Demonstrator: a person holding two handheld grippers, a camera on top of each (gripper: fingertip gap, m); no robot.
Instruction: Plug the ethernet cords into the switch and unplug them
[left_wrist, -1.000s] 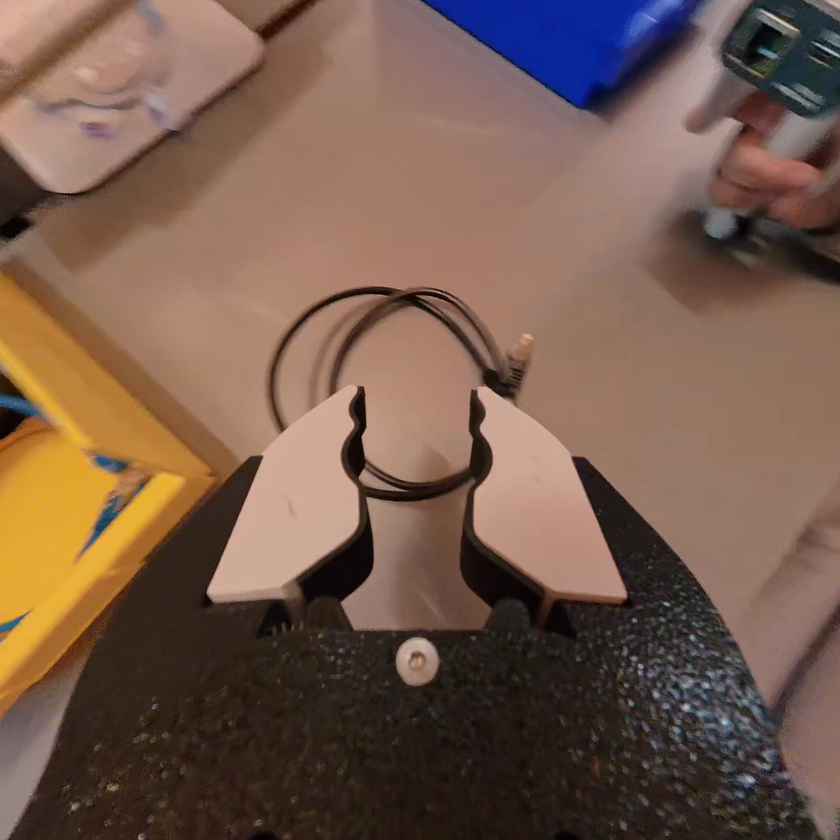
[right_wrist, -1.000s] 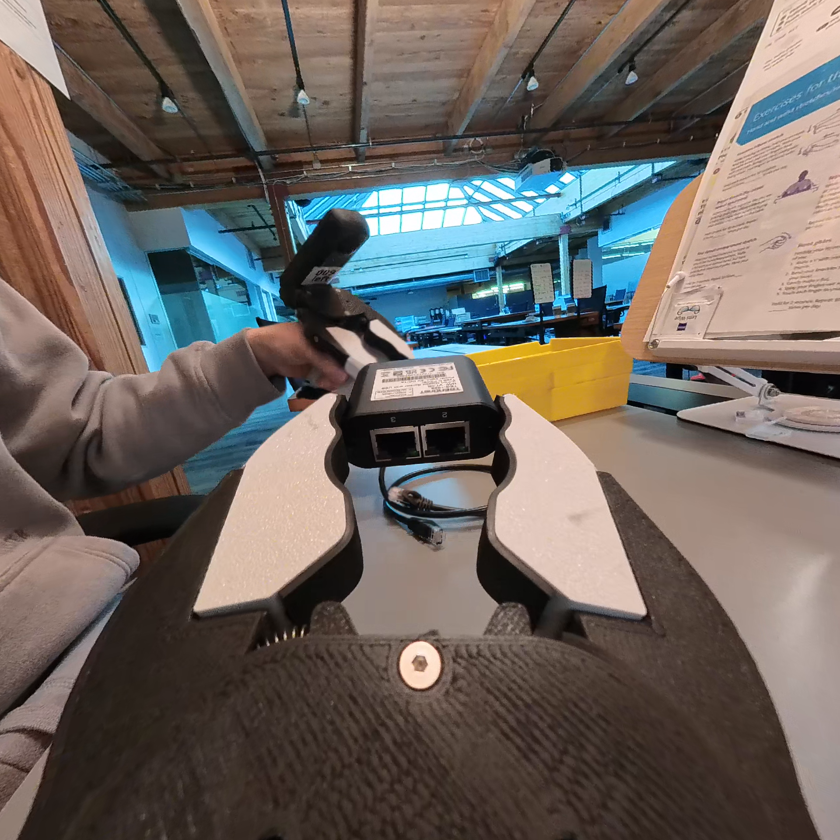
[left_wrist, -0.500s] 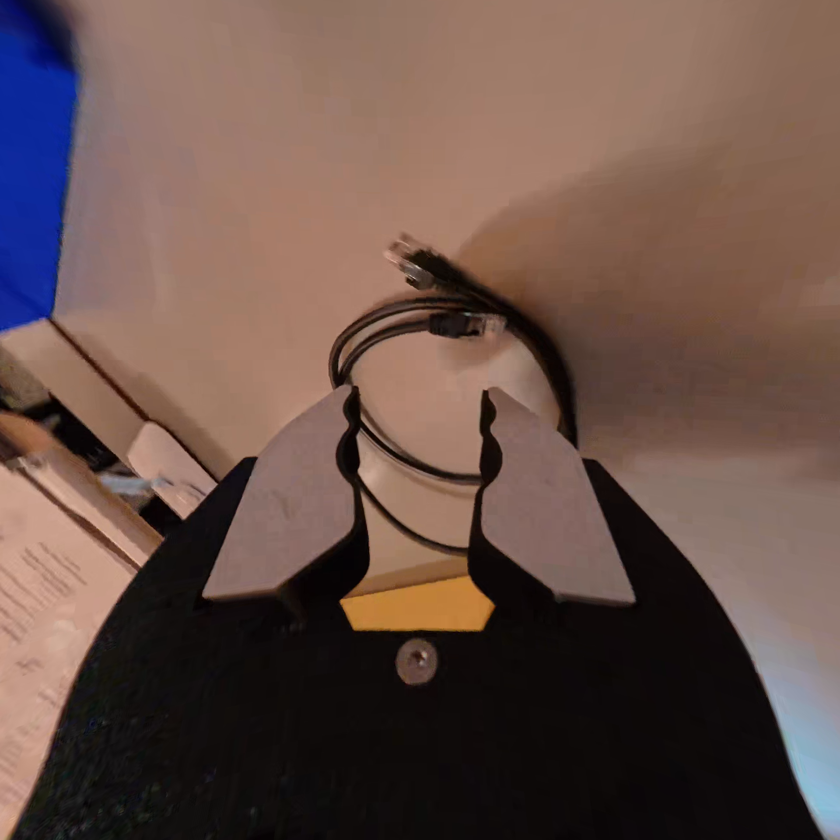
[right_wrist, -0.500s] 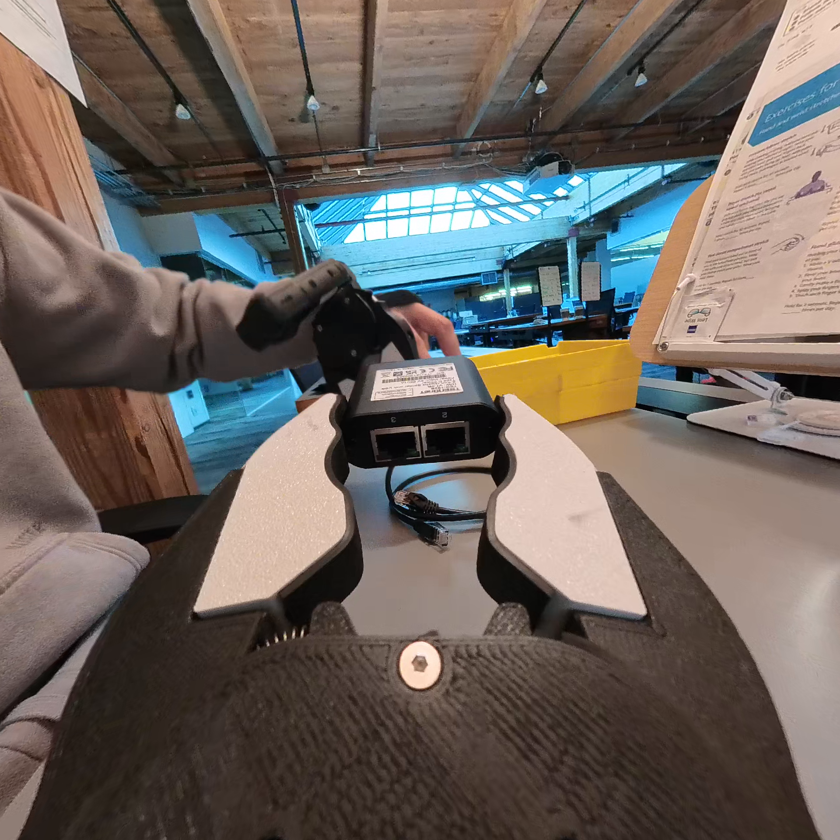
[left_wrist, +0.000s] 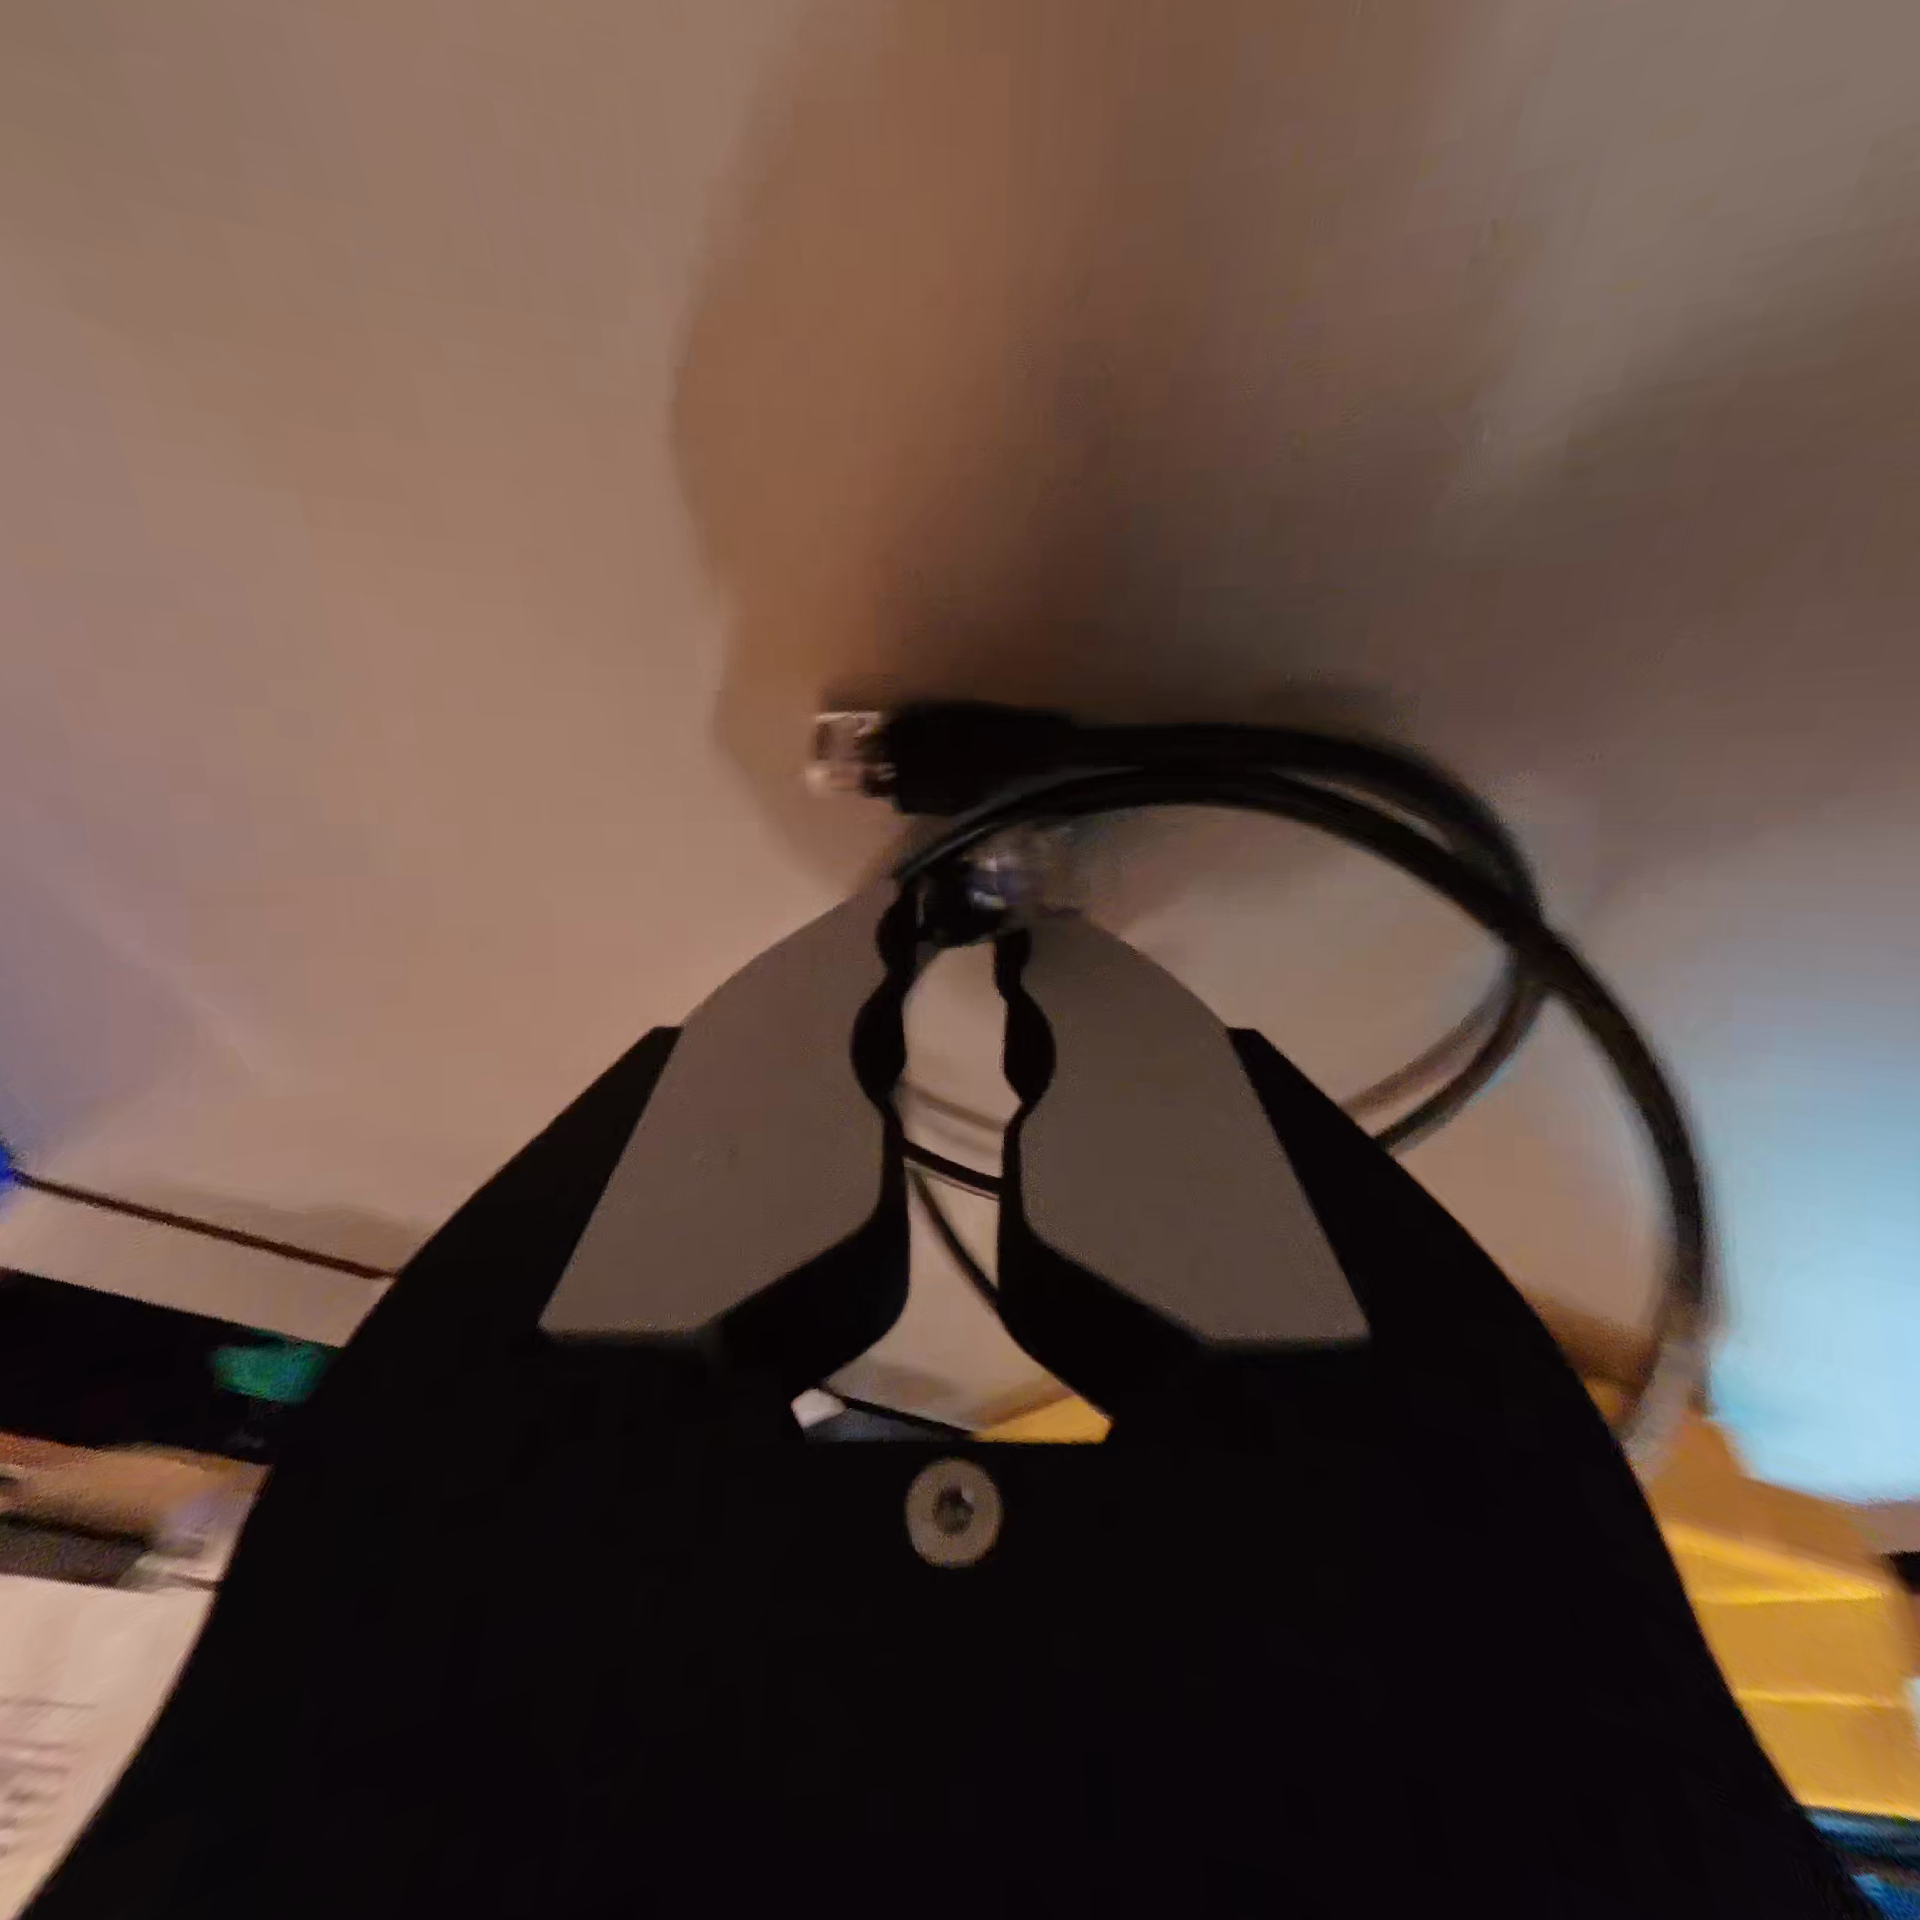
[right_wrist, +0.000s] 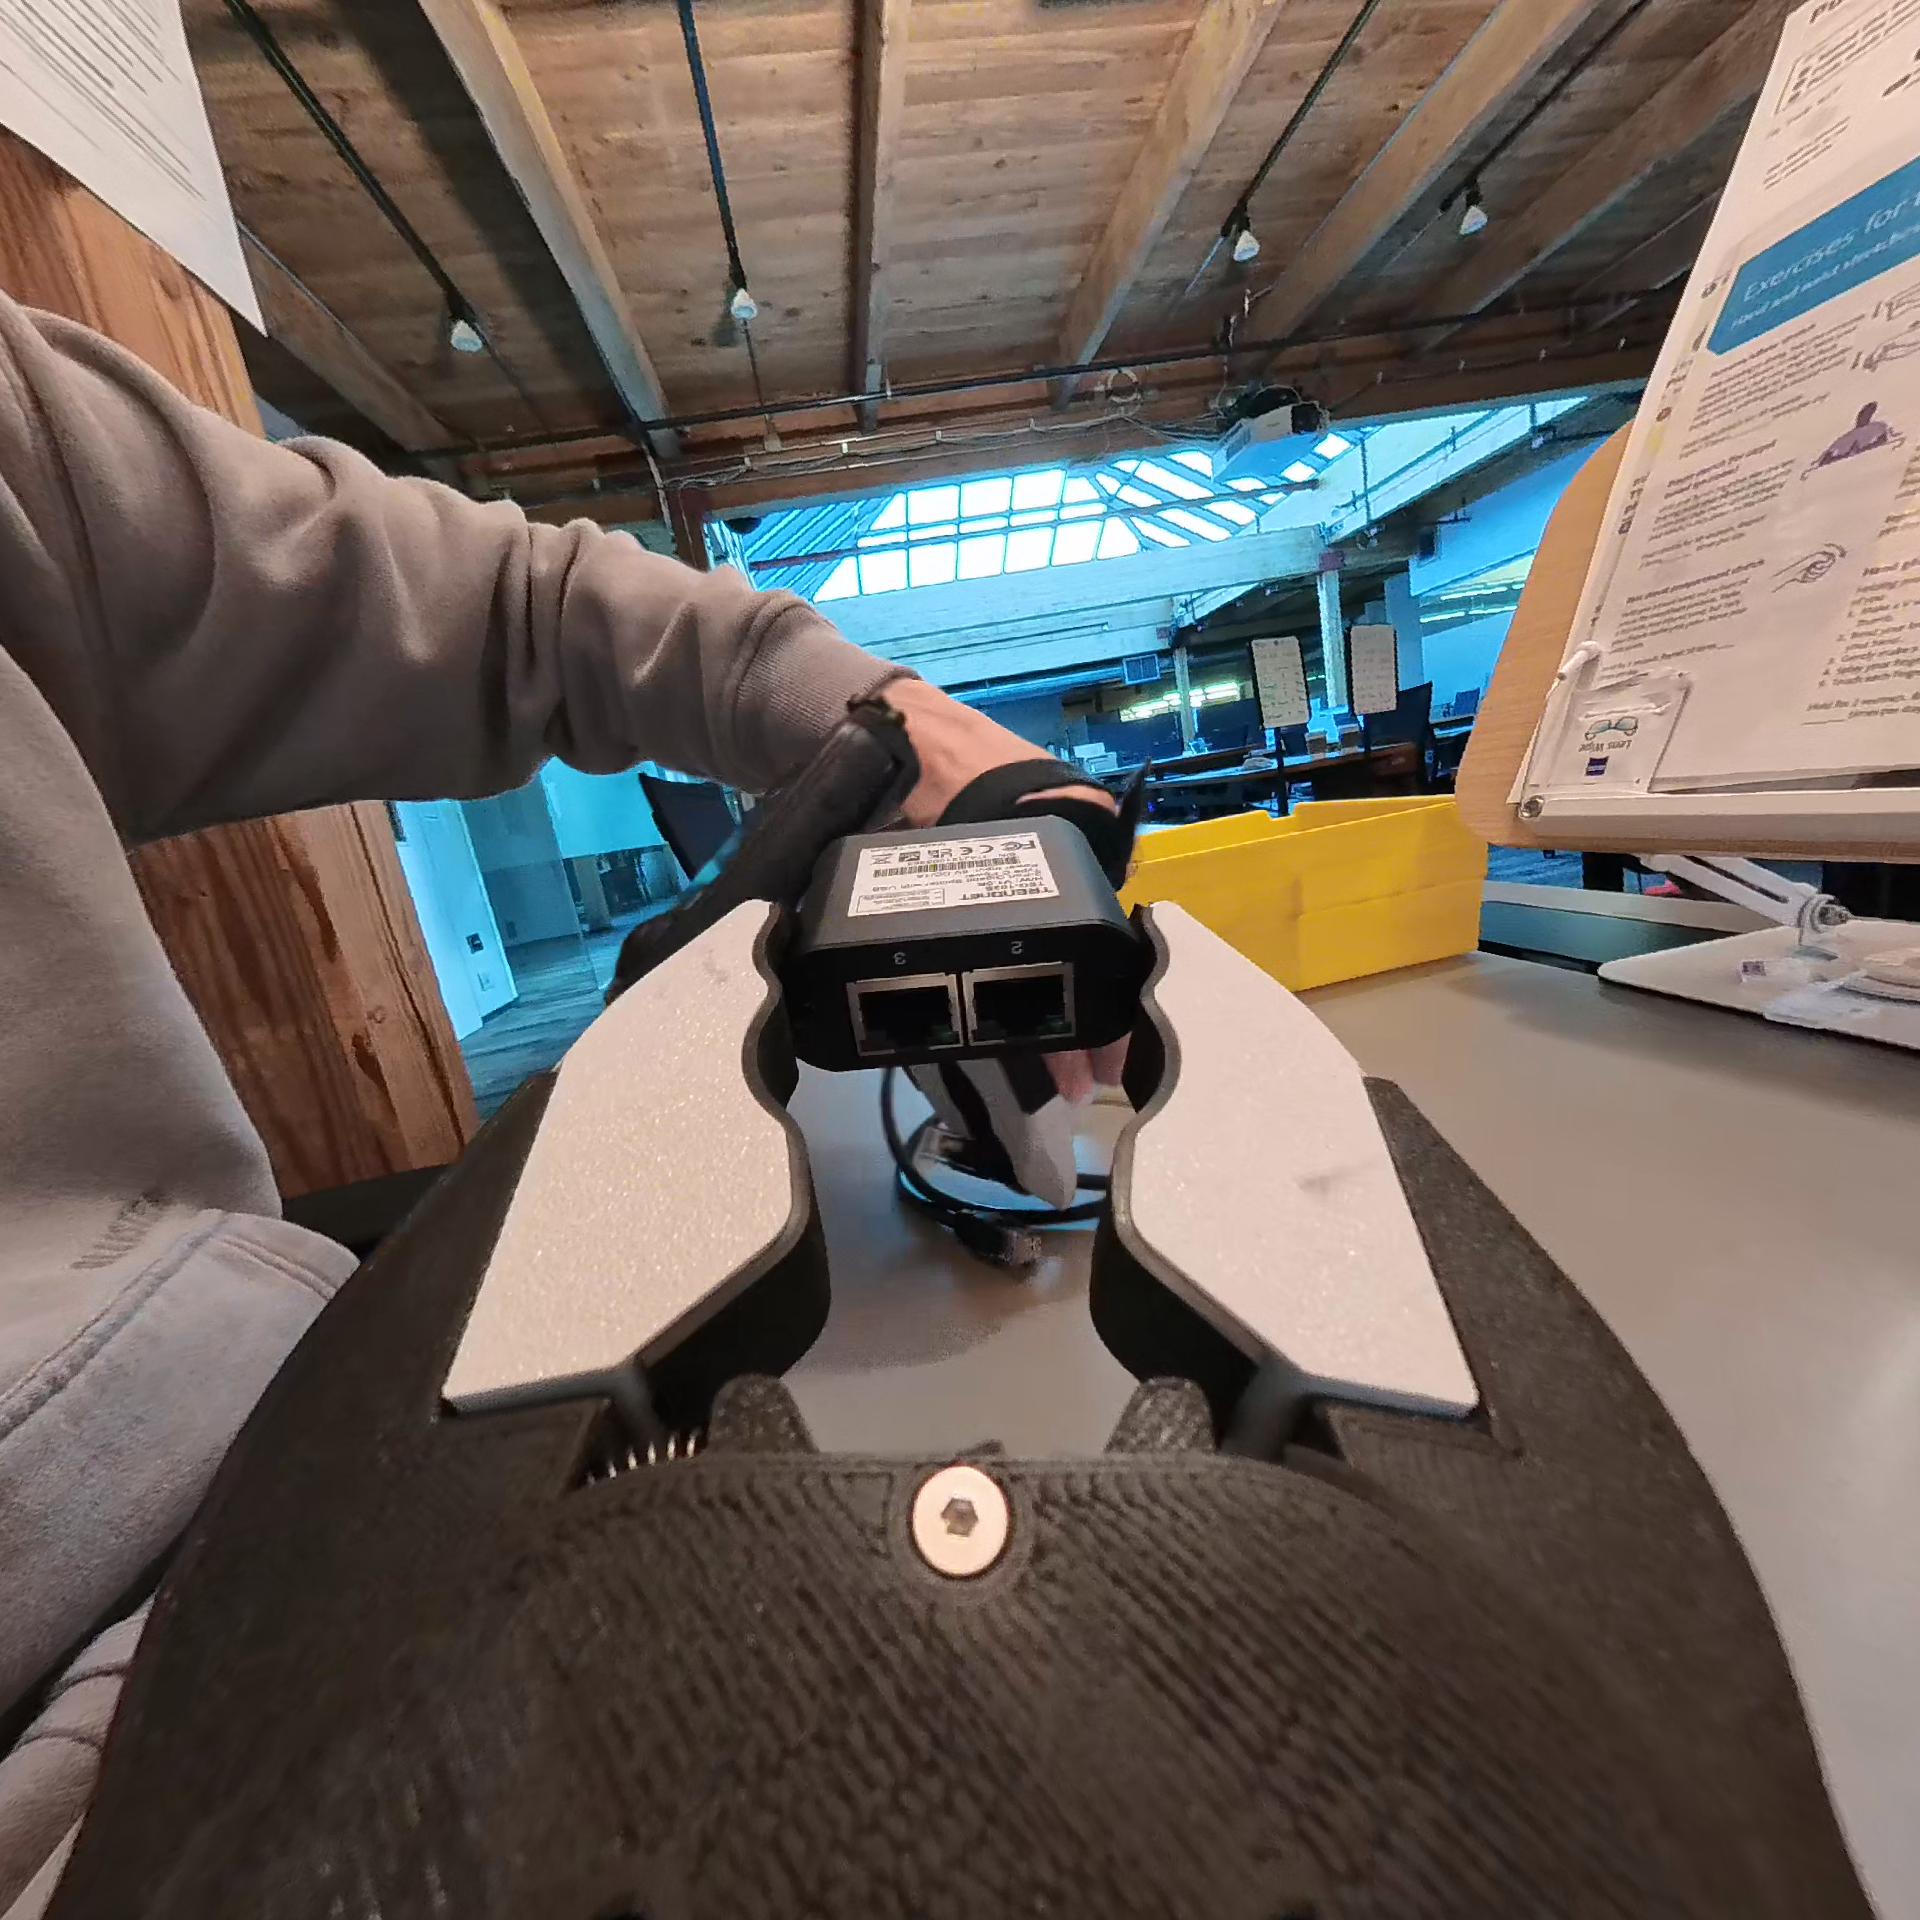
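Observation:
My right gripper is shut on a small black switch and holds it above the grey table, its two empty ports facing the camera. A black coiled ethernet cord lies on the table. One clear plug lies free. My left gripper has its jaws narrowed around the cord's other plug end at its tips; the view is blurred. In the right wrist view the left gripper's white finger points down onto the cord below the switch.
Yellow bins stand behind the switch, and one shows in the left wrist view. A paper stand with a white base is at the right. A wooden post and the person's grey sleeve are at the left. There is about 20 centimetres between the tips of the two grippers.
My left gripper has swung over the cord, come down to a plug end and narrowed its jaws around it. My right gripper still holds the switch in place.

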